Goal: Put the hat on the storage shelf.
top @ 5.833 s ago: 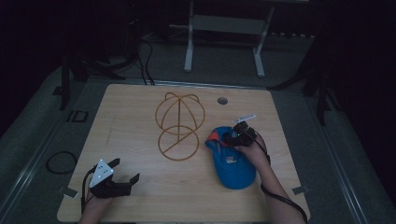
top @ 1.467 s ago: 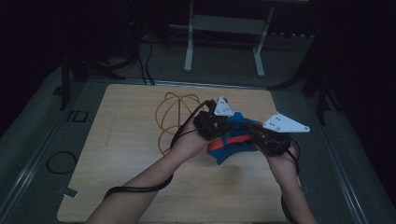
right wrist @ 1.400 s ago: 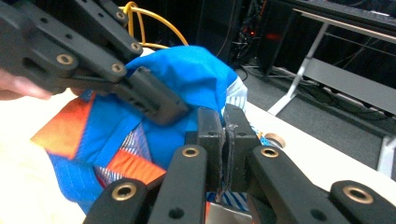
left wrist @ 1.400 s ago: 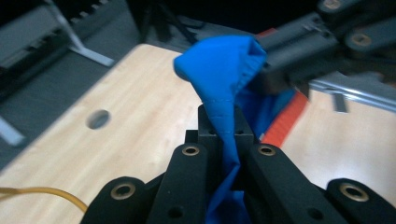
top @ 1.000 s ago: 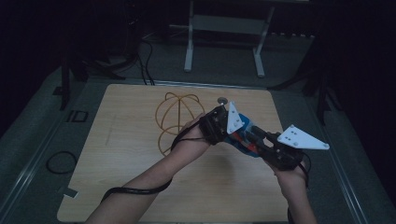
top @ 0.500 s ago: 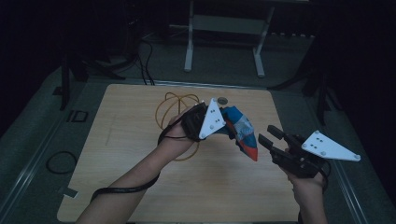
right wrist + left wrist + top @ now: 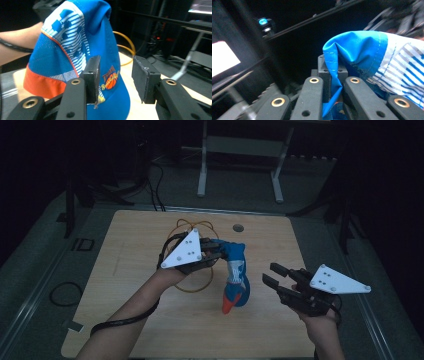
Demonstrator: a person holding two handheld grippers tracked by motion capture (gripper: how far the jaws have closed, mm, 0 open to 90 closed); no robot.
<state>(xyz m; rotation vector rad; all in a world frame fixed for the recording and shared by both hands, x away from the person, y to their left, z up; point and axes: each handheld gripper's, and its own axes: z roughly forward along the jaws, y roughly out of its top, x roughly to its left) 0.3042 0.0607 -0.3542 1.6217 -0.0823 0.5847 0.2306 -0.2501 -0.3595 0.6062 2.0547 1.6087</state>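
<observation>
The cap [image 7: 235,277] hangs brim-down over mid-table, long axis near vertical, pinched at its top edge by the left gripper [image 7: 216,251]. The wire stand [image 7: 192,257] sits just behind. The right gripper [image 7: 272,275] waits empty, jaws apart, just right of it.

The left gripper [image 7: 212,254] is reaching in over the middle of the table from a long, outstretched forearm, its jaws pinching tight on the cap [image 7: 236,279] and holding it up in the air. The right gripper [image 7: 274,274] is hovering near the table's right edge, jaws standing apart with nothing between them, pointing toward the left one.
</observation>
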